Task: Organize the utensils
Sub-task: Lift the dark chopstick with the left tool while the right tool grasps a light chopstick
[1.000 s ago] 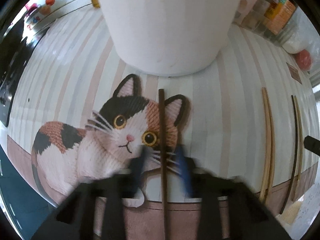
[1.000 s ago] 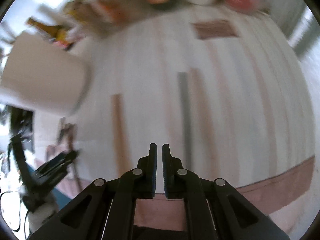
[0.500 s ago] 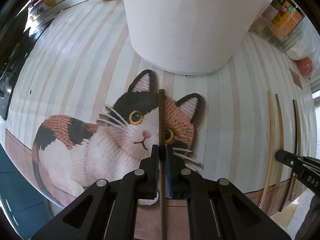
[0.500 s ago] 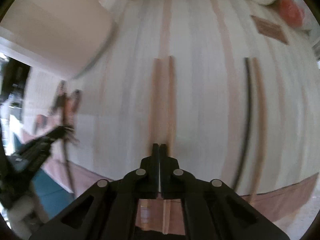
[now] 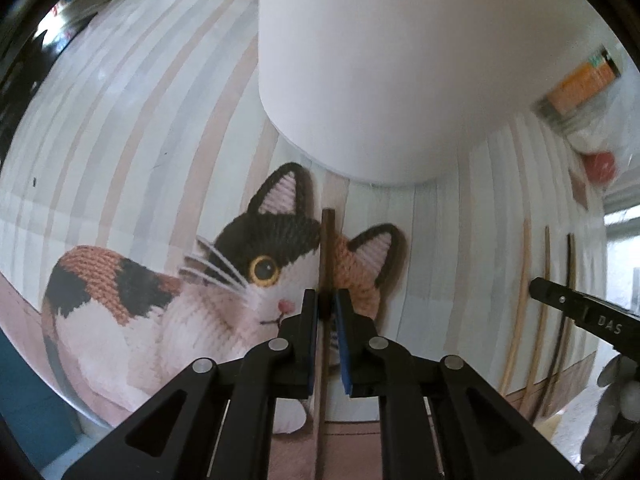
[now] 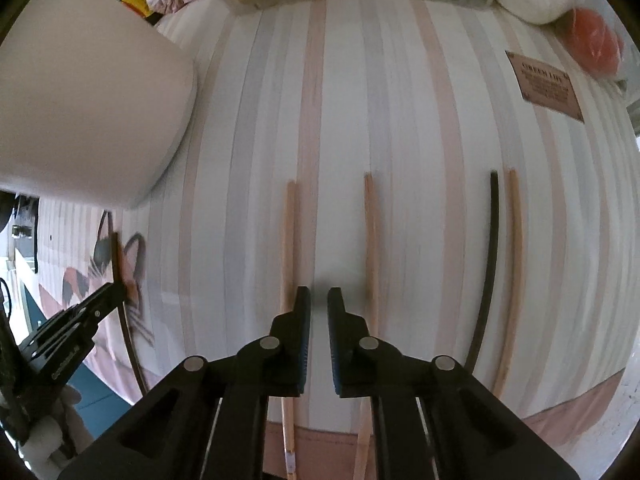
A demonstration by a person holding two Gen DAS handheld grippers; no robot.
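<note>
My left gripper is shut on a dark brown chopstick and holds it over the cat picture, its tip near the base of the white holder. My right gripper is slightly open and empty, low over the mat between two light wooden chopsticks. A black chopstick and another wooden one lie side by side to the right. The white holder also shows in the right wrist view, at the left. The left gripper shows there too.
A striped placemat with a cat picture covers the table. Bottles, packets and a red item crowd the back edge. A brown label sits on the mat at right.
My left gripper closed on the dark chopstick and moved it nearer the holder. My right gripper swung left over the two wooden chopsticks and opened a little.
</note>
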